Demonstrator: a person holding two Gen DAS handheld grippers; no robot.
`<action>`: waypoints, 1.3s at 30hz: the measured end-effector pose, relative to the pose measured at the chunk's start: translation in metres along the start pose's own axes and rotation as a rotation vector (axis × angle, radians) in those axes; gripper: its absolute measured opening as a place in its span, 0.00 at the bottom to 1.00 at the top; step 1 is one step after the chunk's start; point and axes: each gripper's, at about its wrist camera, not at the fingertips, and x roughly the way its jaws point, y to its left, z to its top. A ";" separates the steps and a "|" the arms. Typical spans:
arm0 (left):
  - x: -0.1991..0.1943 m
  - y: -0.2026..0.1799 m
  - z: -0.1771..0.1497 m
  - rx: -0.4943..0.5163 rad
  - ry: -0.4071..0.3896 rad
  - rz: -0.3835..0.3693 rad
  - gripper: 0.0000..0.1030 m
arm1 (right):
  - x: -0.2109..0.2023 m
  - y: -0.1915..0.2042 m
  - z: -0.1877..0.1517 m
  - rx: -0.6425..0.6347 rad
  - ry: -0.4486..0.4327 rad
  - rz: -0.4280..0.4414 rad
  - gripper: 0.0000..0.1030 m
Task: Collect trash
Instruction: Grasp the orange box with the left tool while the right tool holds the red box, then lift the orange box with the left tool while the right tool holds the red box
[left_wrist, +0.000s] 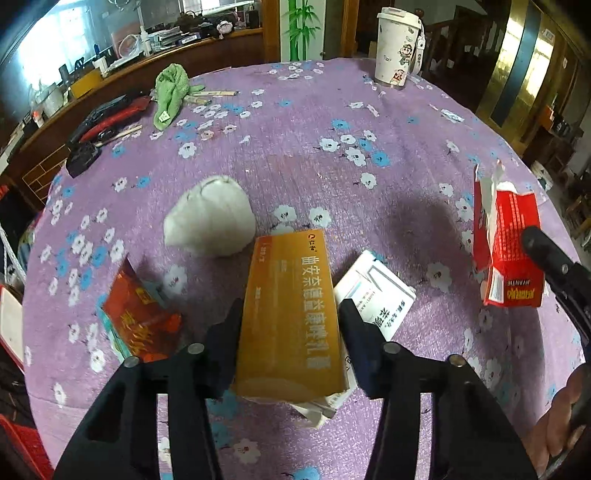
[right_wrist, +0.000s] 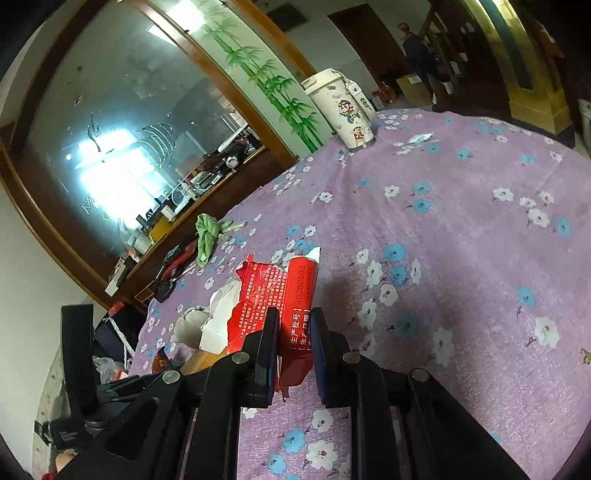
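We note the table under its purple flowered cloth (left_wrist: 406, 122), which fills both views. Everything else we place against the orange medicine box (left_wrist: 291, 314), lying flat near the table's close edge.

Far beyond that box, at the far rim, stands a white lidded cup with cartoon stickers (left_wrist: 395, 46). Far beyond it to the left lies a green rag (left_wrist: 170, 92).

Just past the box's far left corner sits a white crumpled wad (left_wrist: 210, 216). Well off to its right, the torn red carton (left_wrist: 511, 251) is upright. A white leaflet box (left_wrist: 376, 291) touches the orange box's right edge, partly under it. A red foil packet (left_wrist: 142, 317) lies just to its left.

The left gripper (left_wrist: 290, 314) straddles the orange box, 2 fingers against its long sides, pinching it. The right gripper (right_wrist: 293, 332) clamps the red carton narrowly at its lower end.
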 end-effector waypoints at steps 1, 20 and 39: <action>-0.002 0.001 -0.004 -0.005 -0.010 -0.008 0.45 | 0.000 0.000 0.000 -0.003 -0.003 -0.002 0.16; -0.074 0.052 -0.129 -0.112 -0.162 -0.063 0.43 | 0.015 0.077 -0.045 -0.378 0.086 0.131 0.17; -0.066 0.068 -0.125 -0.187 -0.273 -0.022 0.43 | 0.023 0.091 -0.058 -0.467 0.117 0.129 0.17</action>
